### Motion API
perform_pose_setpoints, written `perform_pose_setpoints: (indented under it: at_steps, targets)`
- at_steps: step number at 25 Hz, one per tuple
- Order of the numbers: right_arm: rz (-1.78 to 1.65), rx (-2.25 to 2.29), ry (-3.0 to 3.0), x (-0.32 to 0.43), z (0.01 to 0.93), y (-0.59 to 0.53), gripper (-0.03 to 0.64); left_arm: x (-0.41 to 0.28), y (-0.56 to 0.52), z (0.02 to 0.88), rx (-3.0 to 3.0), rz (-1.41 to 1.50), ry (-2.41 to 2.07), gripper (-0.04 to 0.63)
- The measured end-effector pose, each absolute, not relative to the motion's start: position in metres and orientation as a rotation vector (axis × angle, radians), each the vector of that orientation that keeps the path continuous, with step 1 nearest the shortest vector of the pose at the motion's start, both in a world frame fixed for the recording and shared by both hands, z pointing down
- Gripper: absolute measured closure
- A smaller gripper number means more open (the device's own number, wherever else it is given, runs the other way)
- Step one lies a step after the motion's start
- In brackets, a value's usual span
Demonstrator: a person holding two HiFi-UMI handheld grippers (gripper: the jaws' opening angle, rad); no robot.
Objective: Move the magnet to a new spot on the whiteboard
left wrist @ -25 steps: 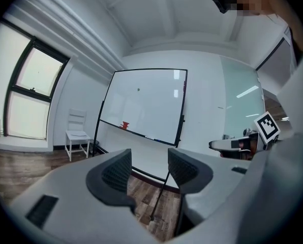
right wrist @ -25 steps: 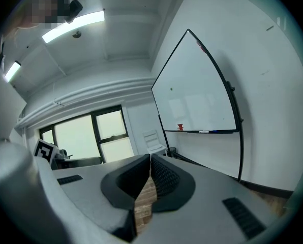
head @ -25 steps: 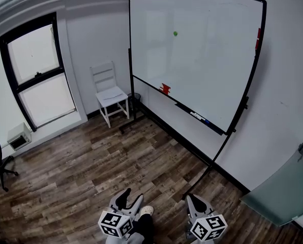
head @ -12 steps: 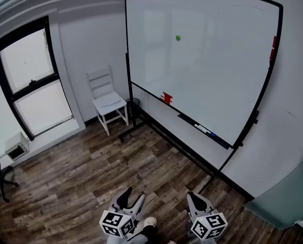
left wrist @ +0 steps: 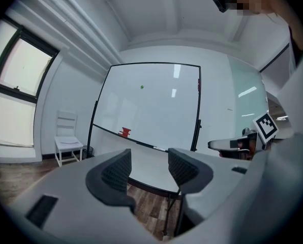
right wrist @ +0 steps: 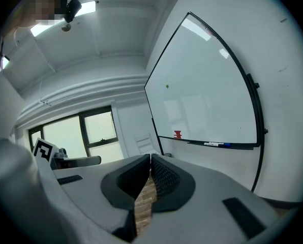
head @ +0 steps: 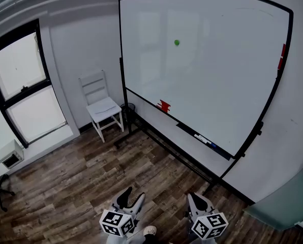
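A small green magnet point(head: 177, 42) sticks high on the whiteboard point(head: 217, 85), far ahead of both grippers. The same green magnet point(left wrist: 142, 87) shows in the left gripper view, and the green magnet point(right wrist: 167, 86) in the right gripper view. My left gripper point(head: 130, 197) hangs low at the bottom of the head view, its jaws apart with nothing between them; the left gripper point(left wrist: 149, 168) looks toward the board. My right gripper point(head: 195, 201) is beside it, jaws pressed together and empty, as the right gripper point(right wrist: 150, 173) shows.
A red object point(head: 164, 105) and markers point(head: 205, 140) rest on the board's tray. A red strip point(head: 282, 56) clings to the board's right frame. A white chair point(head: 101, 105) stands left of the board, by a window point(head: 24, 90). Wood floor point(head: 90, 182) lies between me and the board.
The view has moved closer to the whiteboard and shifted right; the board looks larger and the chair has slid left. Both grippers stay low in the same stance.
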State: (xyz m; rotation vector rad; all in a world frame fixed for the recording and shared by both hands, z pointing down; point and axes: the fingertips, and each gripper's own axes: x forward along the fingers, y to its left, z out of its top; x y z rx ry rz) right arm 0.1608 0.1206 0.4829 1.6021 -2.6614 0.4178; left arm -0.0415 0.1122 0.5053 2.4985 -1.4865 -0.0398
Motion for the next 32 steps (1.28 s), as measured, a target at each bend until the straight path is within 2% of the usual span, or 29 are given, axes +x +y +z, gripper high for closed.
perform_pose_setpoints:
  at_steps: [18,32]
  targets:
    - [0.368,1.687,-2.637,0.155,0.48,-0.008,0.588,-0.078,-0.003,0.511,2.496,-0.025,-1.504,0.373]
    - [0.426,1.762,-2.555,0.168,0.503,-0.025,0.588,-0.081,-0.028,0.536,2.481,-0.007,-1.46,0.373]
